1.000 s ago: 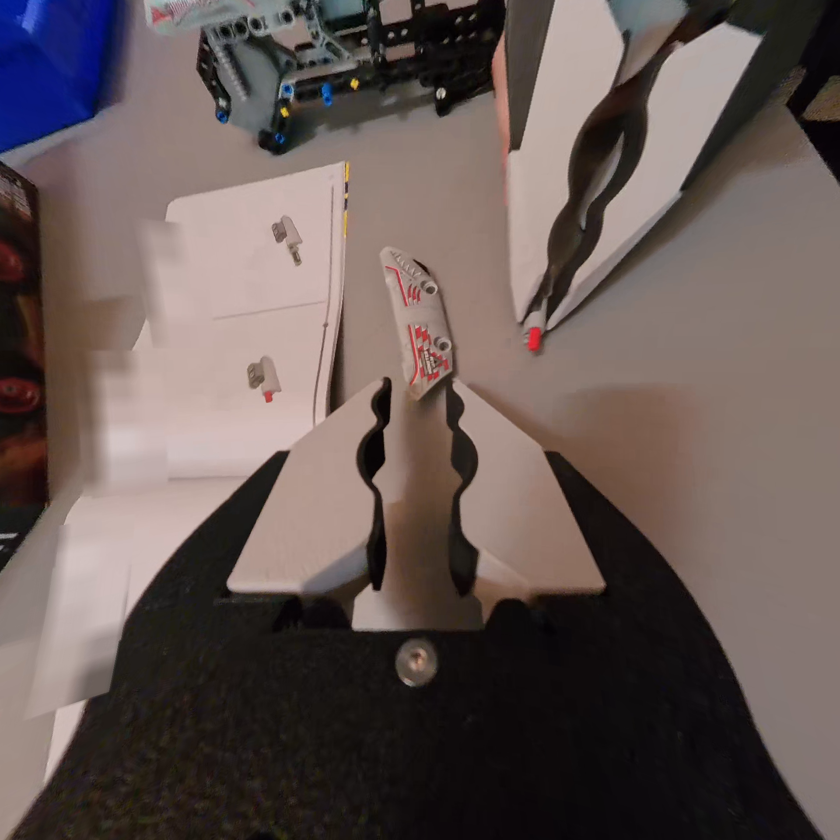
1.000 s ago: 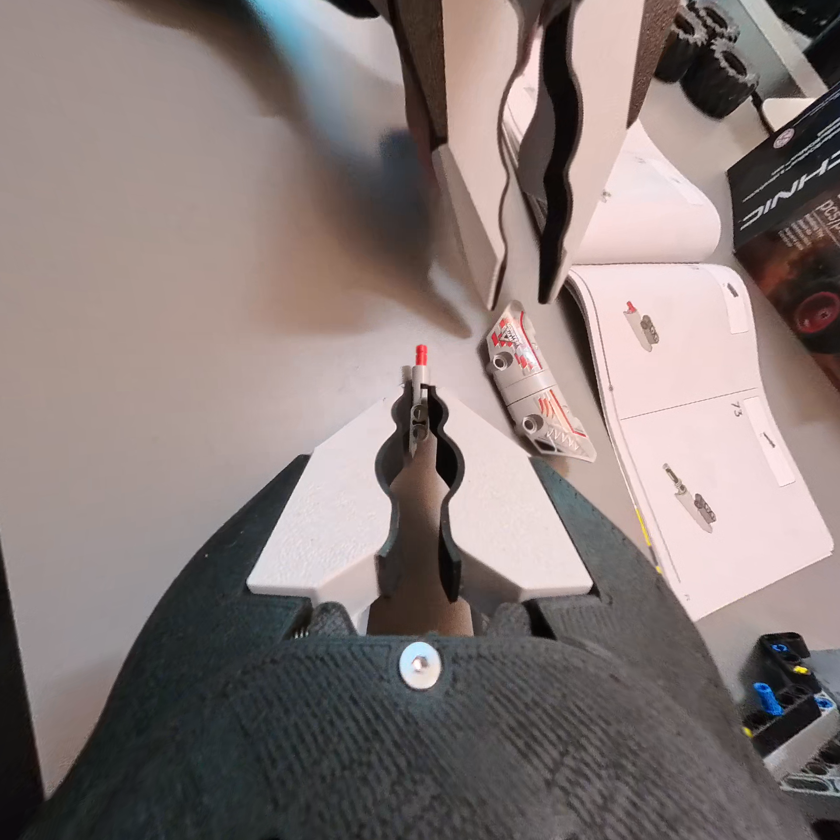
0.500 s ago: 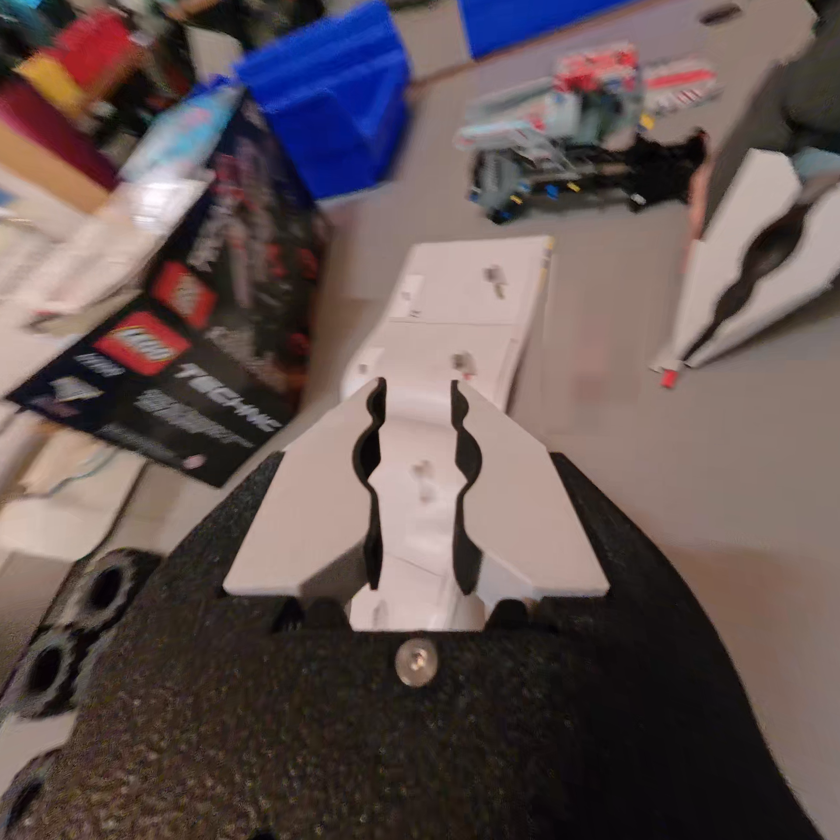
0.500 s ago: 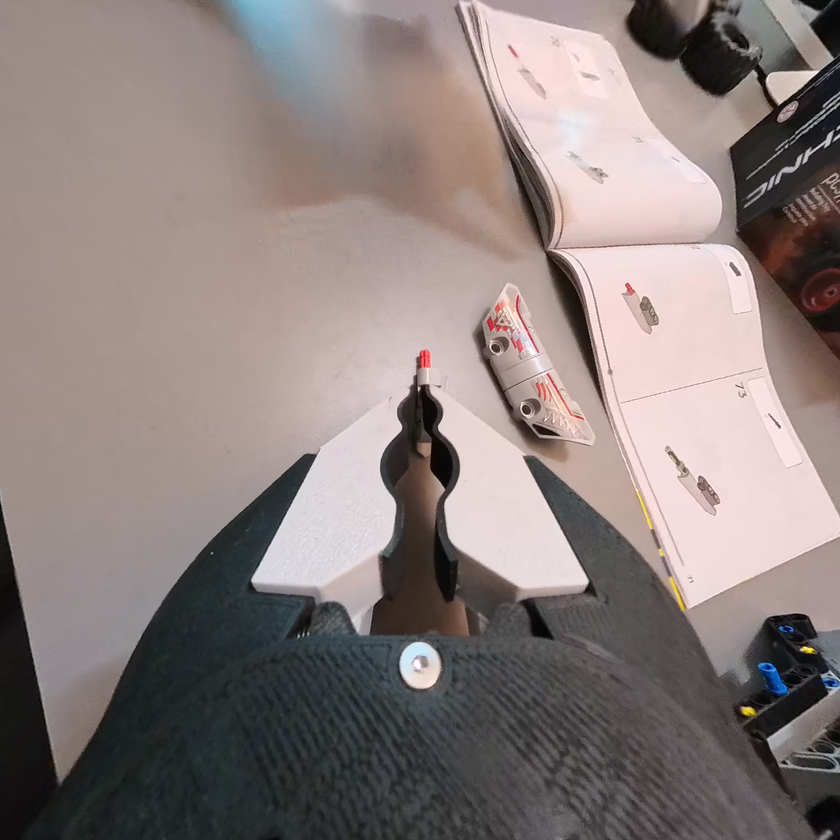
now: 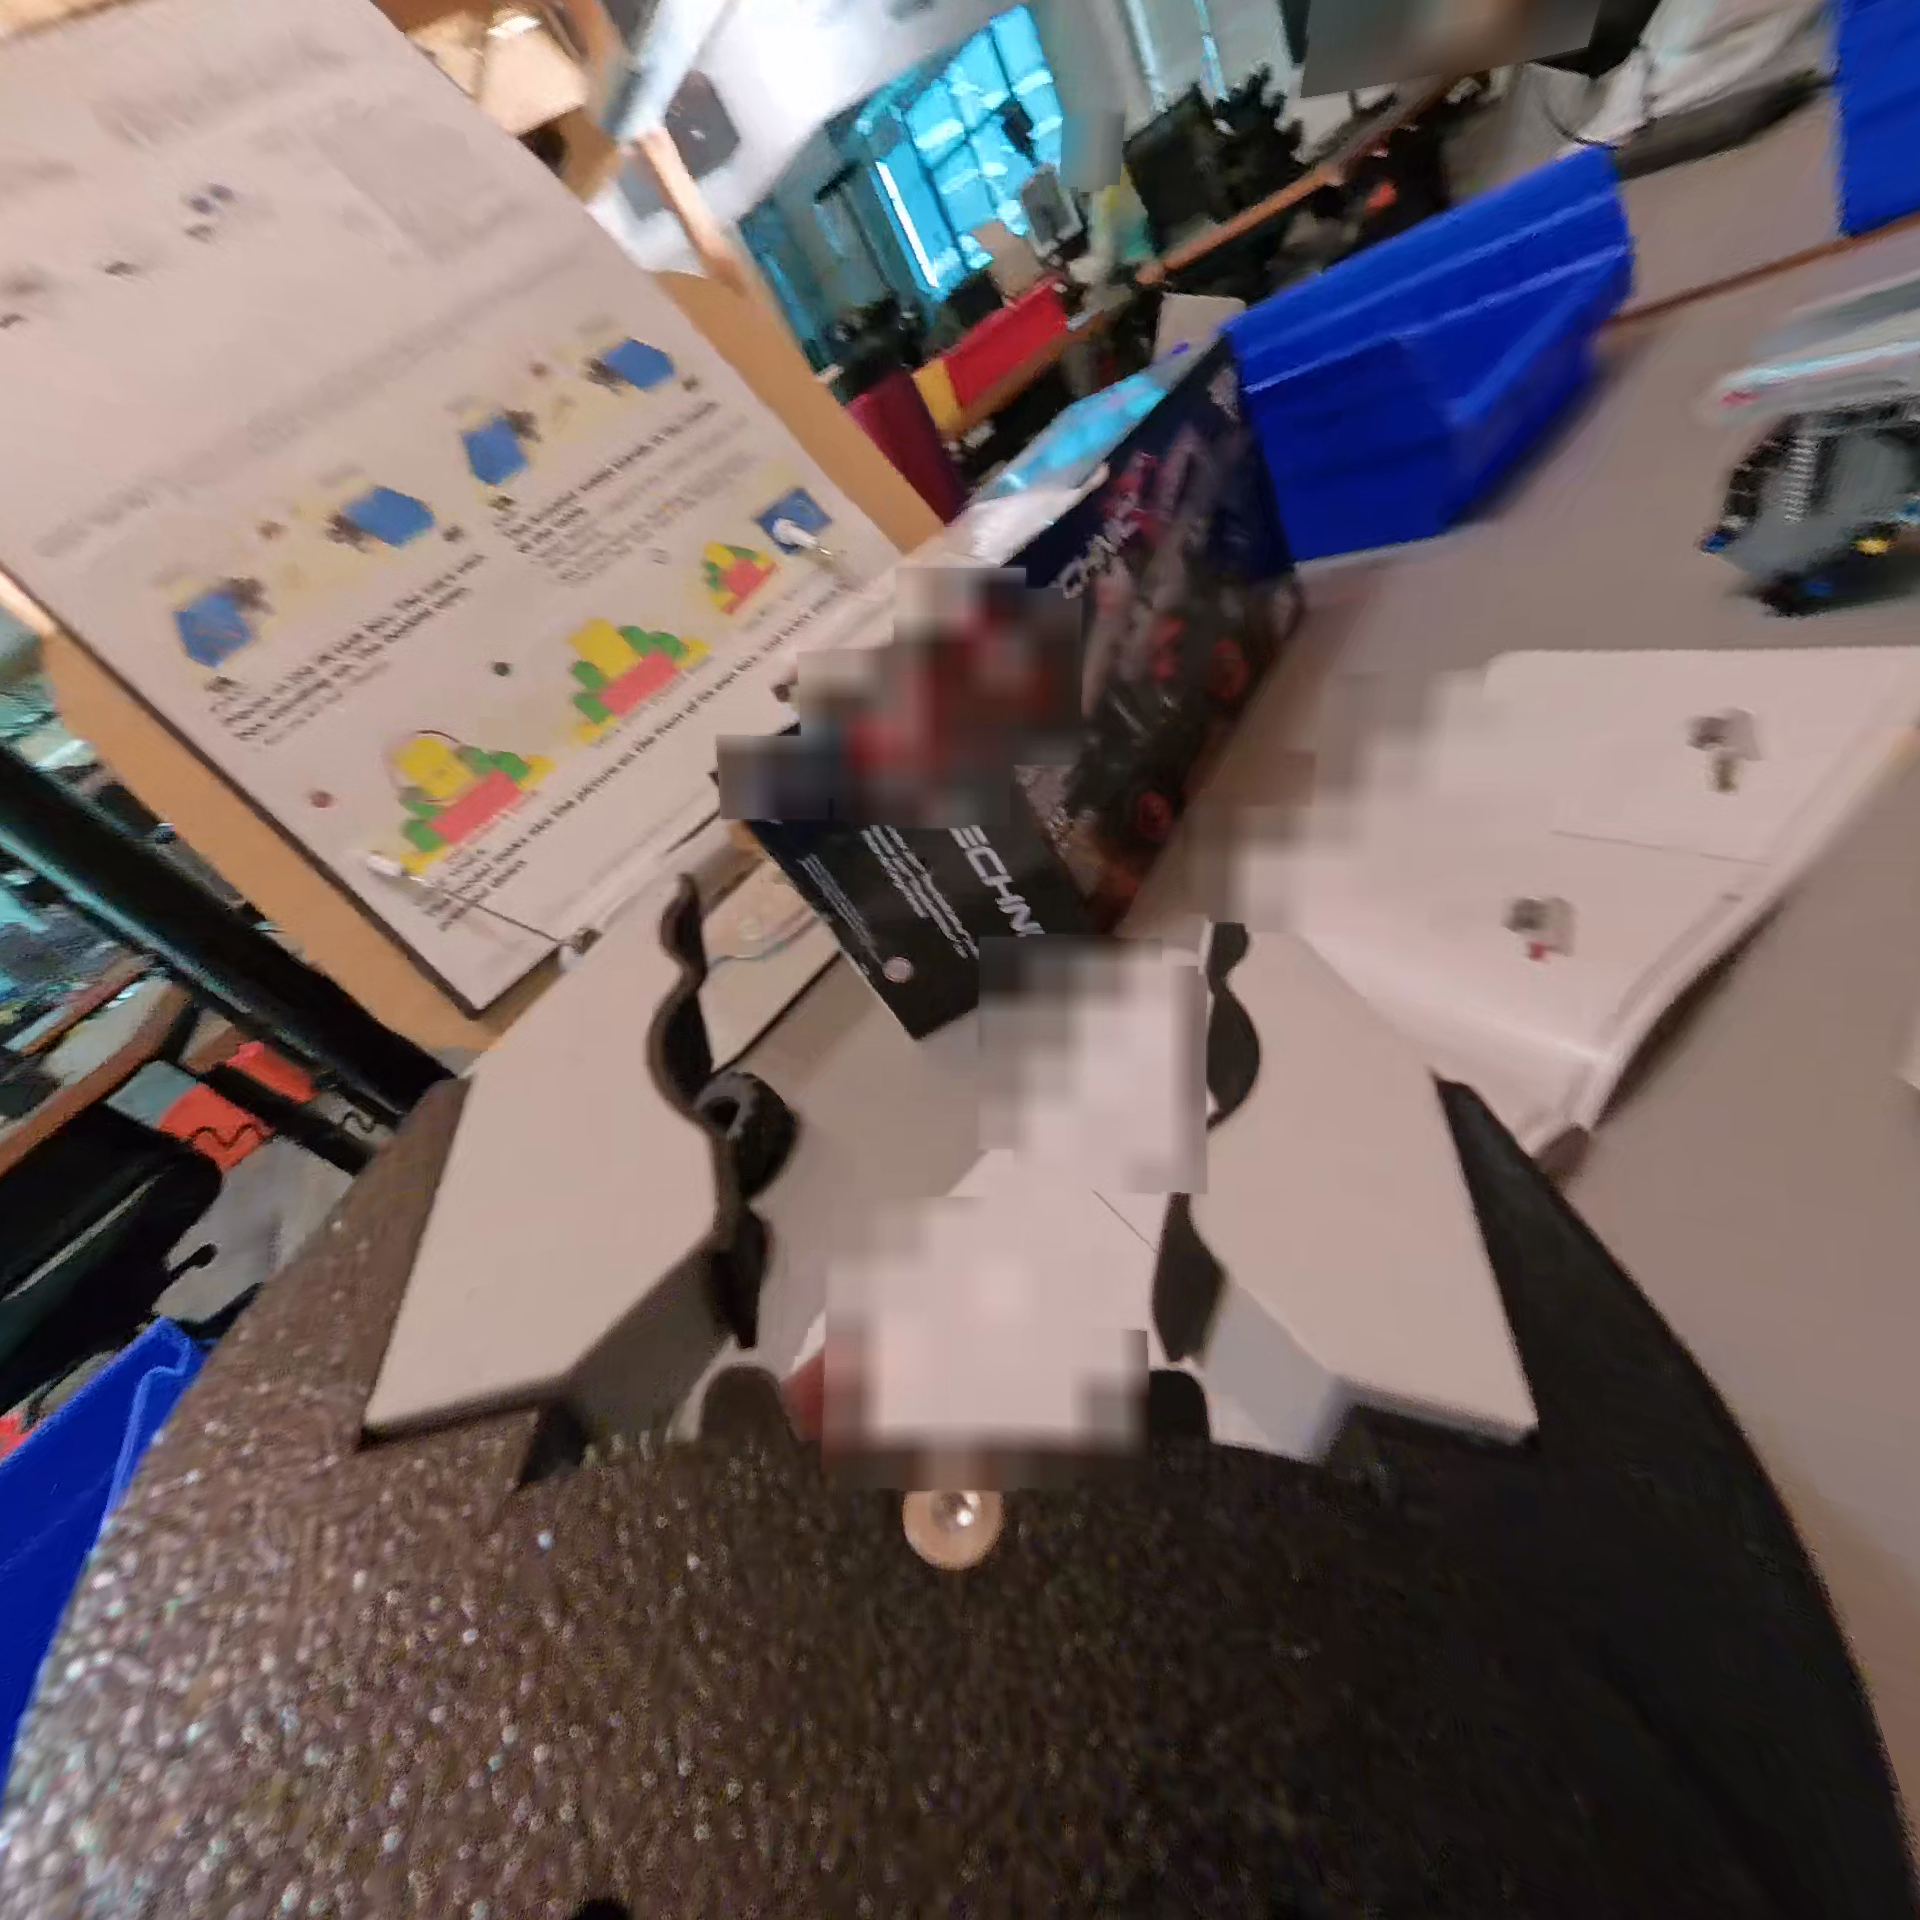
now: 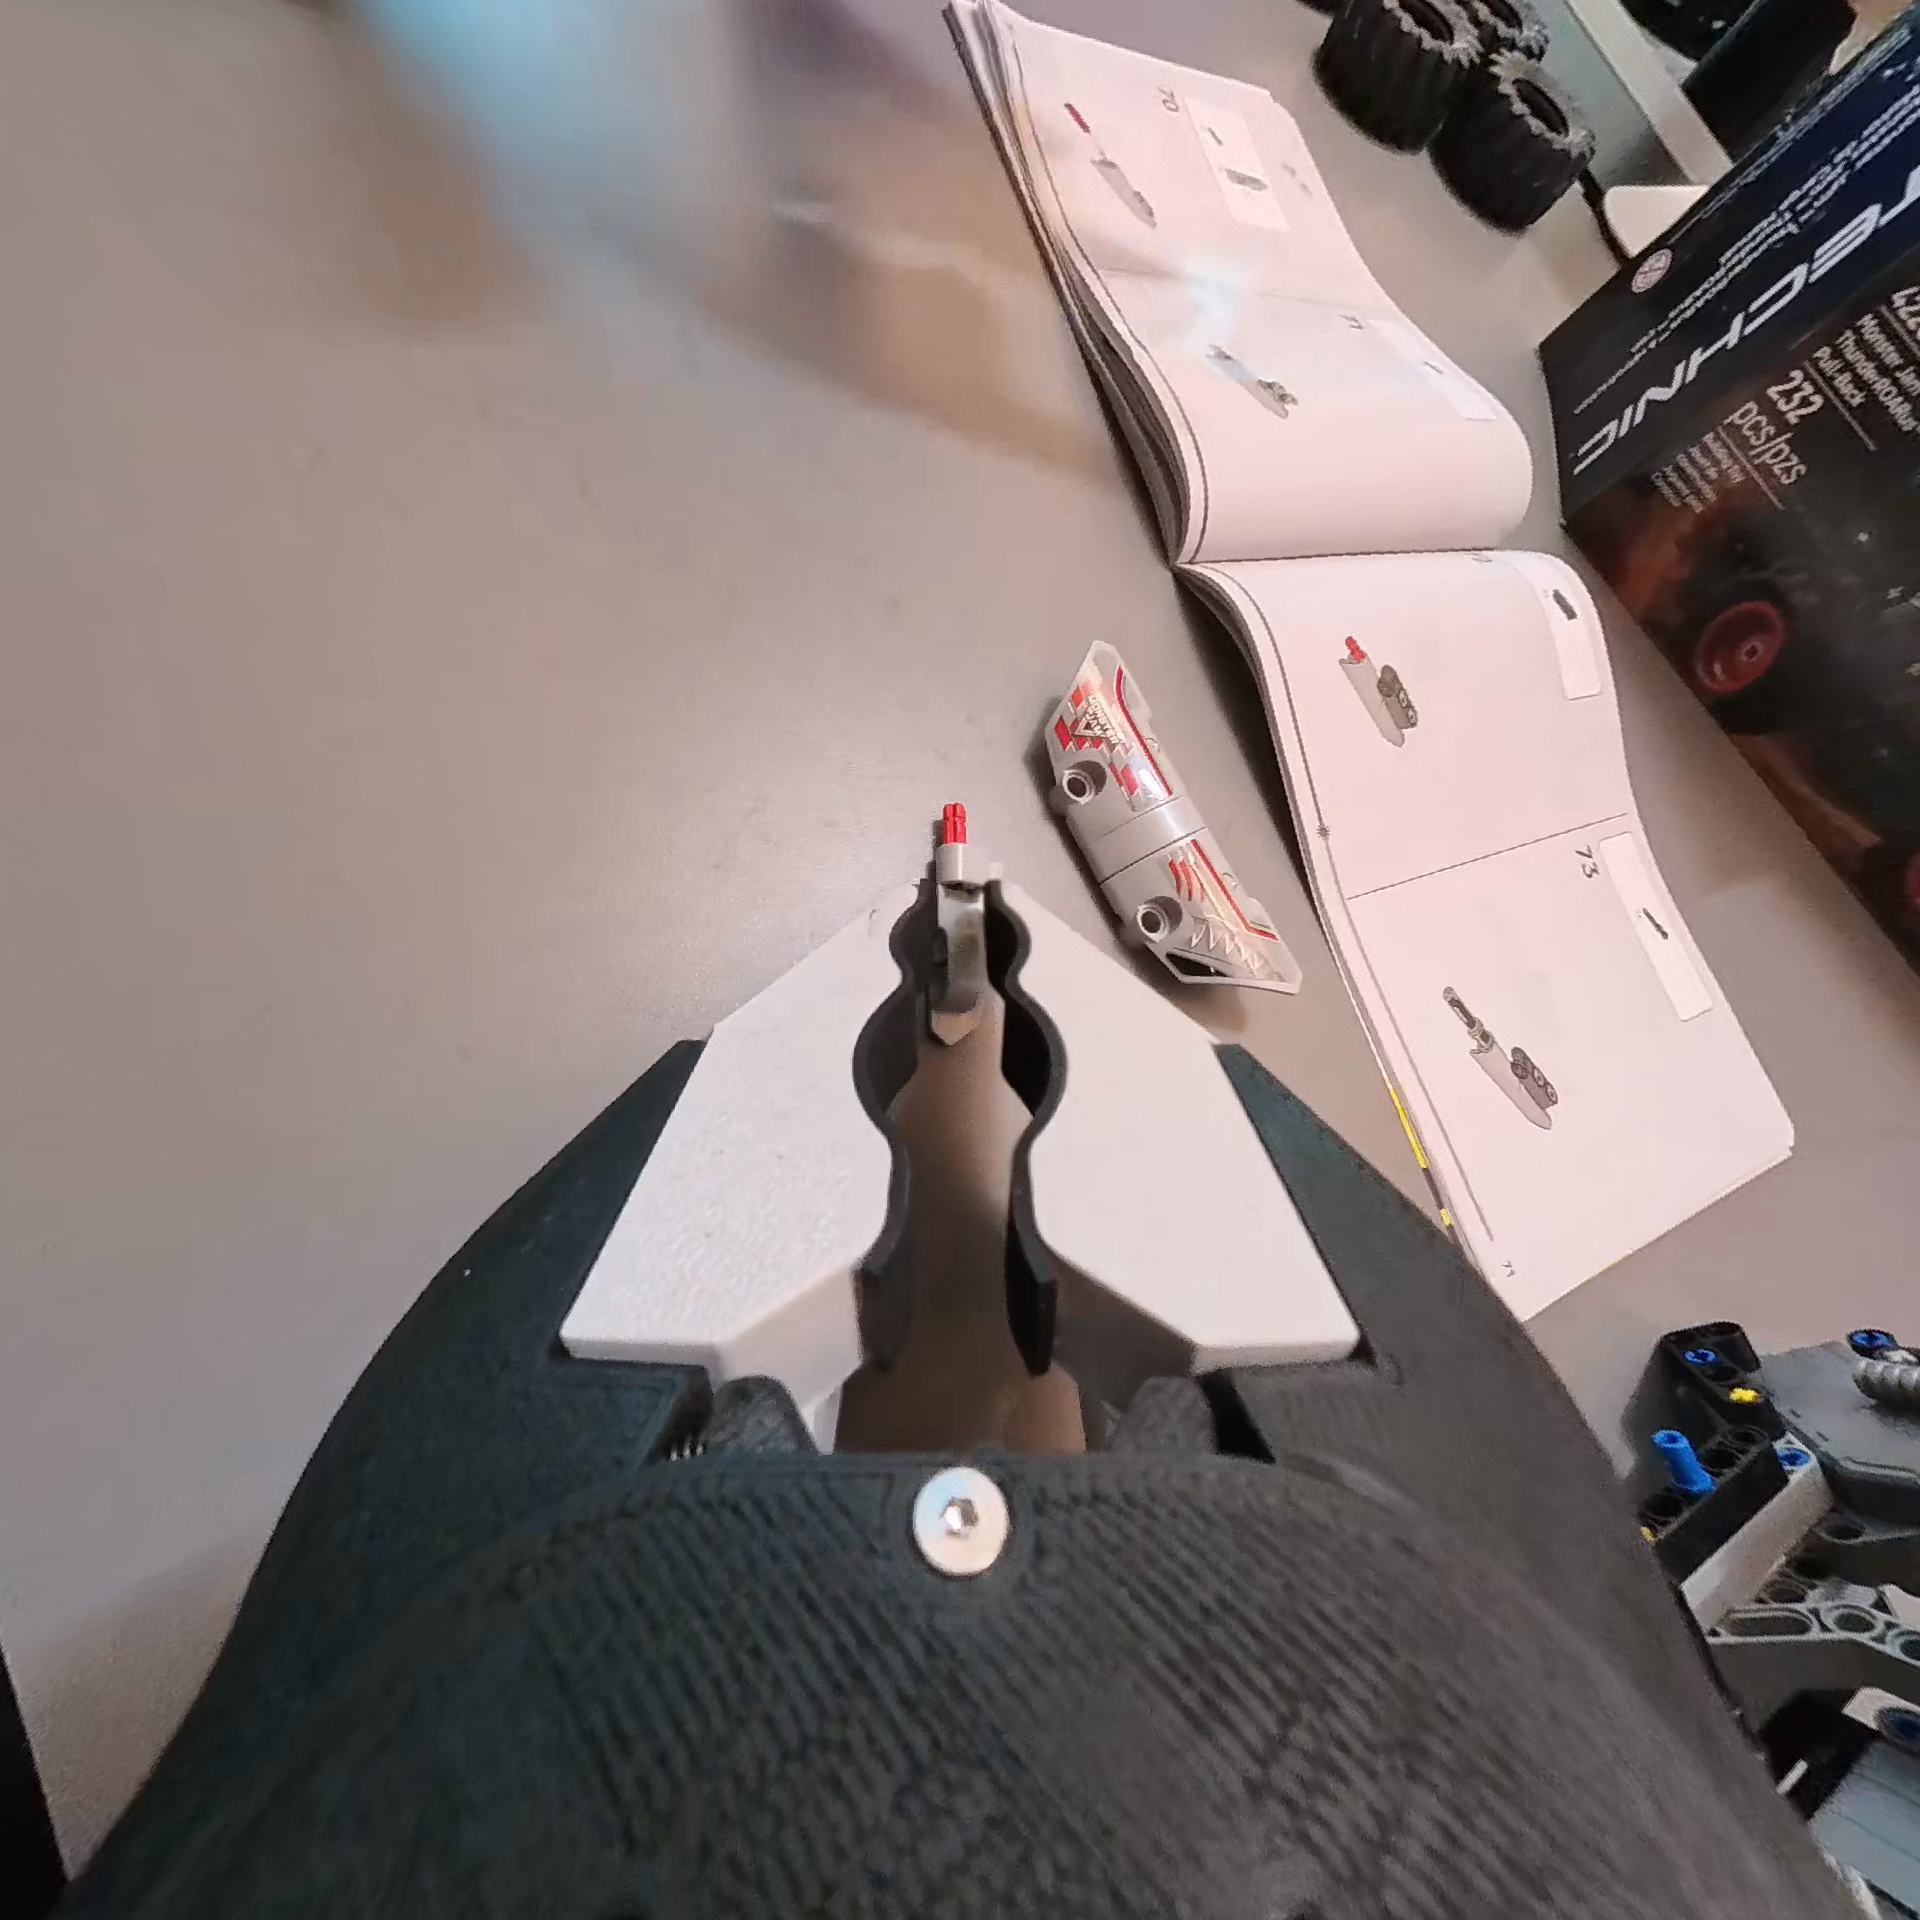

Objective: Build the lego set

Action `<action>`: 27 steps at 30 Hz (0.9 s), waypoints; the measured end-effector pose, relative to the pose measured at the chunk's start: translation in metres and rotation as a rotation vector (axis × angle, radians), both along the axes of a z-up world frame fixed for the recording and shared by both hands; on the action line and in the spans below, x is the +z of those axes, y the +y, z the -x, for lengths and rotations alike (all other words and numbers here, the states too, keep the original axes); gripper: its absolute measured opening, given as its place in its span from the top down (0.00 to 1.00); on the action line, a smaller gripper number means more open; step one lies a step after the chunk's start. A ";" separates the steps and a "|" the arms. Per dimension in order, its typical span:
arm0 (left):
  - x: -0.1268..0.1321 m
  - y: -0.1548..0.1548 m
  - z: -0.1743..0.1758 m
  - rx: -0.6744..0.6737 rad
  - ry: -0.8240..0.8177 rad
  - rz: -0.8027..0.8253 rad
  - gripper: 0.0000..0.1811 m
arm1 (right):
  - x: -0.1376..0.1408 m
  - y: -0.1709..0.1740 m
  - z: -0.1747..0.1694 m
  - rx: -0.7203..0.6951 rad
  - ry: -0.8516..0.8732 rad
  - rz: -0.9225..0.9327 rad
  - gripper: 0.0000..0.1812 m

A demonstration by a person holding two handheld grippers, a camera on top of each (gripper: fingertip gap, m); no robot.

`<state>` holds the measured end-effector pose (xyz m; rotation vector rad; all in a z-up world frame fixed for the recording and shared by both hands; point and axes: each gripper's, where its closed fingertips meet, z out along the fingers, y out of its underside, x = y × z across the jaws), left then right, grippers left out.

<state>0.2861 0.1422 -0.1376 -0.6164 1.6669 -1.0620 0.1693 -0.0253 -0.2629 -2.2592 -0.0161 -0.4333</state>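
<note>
Right wrist view: right tool (image 6: 961, 894) clamped on a small grey piece with a red pin (image 6: 954, 868) at its tips, over the grey worktop (image 6: 416, 623). Printed grey panel (image 6: 1158, 836) lies just beside, between the tool and the open instruction booklet (image 6: 1455, 831). Dark set box (image 6: 1766, 499) carries print. Left wrist view, blurred: left tool (image 5: 951, 956) spread apart, nothing between; blue bins (image 5: 1434, 395) beyond, contents not visible; illustrated poster (image 5: 364, 499) leaning.
</note>
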 end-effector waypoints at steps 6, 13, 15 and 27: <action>-0.004 -0.002 -0.020 0.025 0.030 0.074 0.49 | 0.000 0.001 -0.001 0.012 0.099 -0.014 0.85; -0.023 -0.015 -0.032 0.001 0.114 0.094 0.56 | 0.008 0.003 0.001 0.043 0.141 -0.043 0.83; -0.024 -0.015 -0.032 0.001 0.117 0.099 0.61 | 0.015 -0.001 -0.001 0.019 0.127 -0.062 0.85; -0.033 -0.018 0.014 -0.066 0.280 0.102 0.81 | 0.018 -0.033 -0.004 -0.189 0.057 -0.058 0.94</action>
